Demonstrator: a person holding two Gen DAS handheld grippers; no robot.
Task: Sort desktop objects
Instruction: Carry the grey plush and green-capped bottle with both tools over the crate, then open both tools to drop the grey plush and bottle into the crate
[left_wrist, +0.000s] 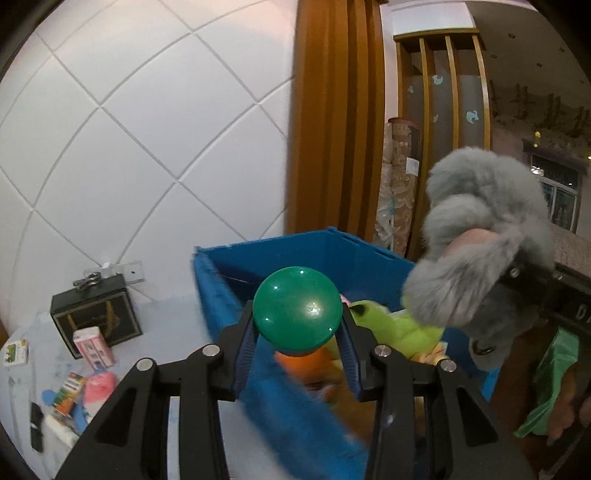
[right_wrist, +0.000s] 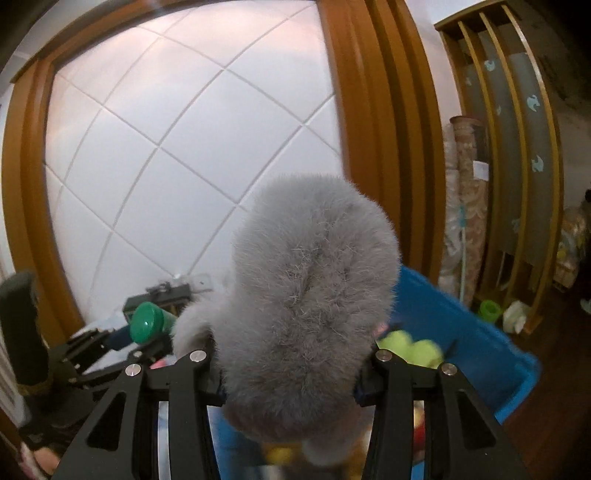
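Observation:
My left gripper is shut on a glossy green rounded toy, held above the near side of a blue plastic bin. To its right, my right gripper is shut on a fluffy grey plush toy, which fills the middle of the right wrist view and shows at the right of the left wrist view as the grey plush. The left gripper with the green toy appears at the lower left of the right wrist view. Inside the bin lie a lime-green plush and an orange item.
On the pale tabletop left of the bin stand a black box, a pink carton, a small card box and several small packs. A white tiled wall and wooden frame lie behind.

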